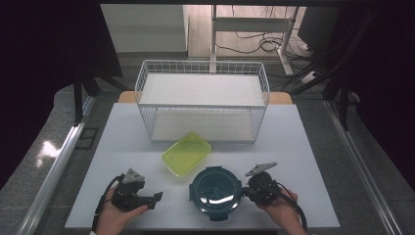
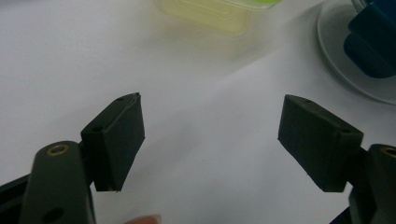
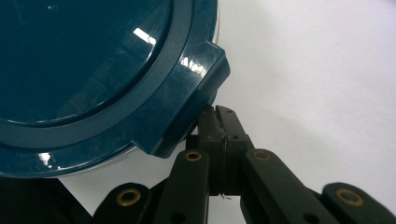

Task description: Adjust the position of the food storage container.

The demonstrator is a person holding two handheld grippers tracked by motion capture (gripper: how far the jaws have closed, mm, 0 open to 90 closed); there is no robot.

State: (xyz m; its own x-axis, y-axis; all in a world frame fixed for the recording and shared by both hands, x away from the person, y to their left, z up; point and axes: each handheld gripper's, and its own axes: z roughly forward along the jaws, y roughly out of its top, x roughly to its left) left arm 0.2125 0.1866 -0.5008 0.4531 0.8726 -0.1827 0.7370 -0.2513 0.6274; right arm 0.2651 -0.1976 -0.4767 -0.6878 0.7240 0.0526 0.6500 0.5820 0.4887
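Note:
A round container with a dark teal clip-on lid (image 1: 215,191) stands at the table's front centre. My right gripper (image 1: 244,190) sits at its right side. In the right gripper view the jaws of my right gripper (image 3: 222,116) are pressed together, their tips touching the underside of a lid clip (image 3: 196,88) on the teal lid (image 3: 93,70). A yellow-green rectangular box (image 1: 187,153) lies just behind the round container. My left gripper (image 1: 155,199) rests front left, open (image 2: 210,116) over bare table, facing the yellow-green box (image 2: 219,11) and the teal container's edge (image 2: 369,42).
A white wire basket (image 1: 203,100) with two levels stands across the back of the white table (image 1: 293,147). The person's hands hold both grippers near the front edge. Dark curtains and metal rails flank the table.

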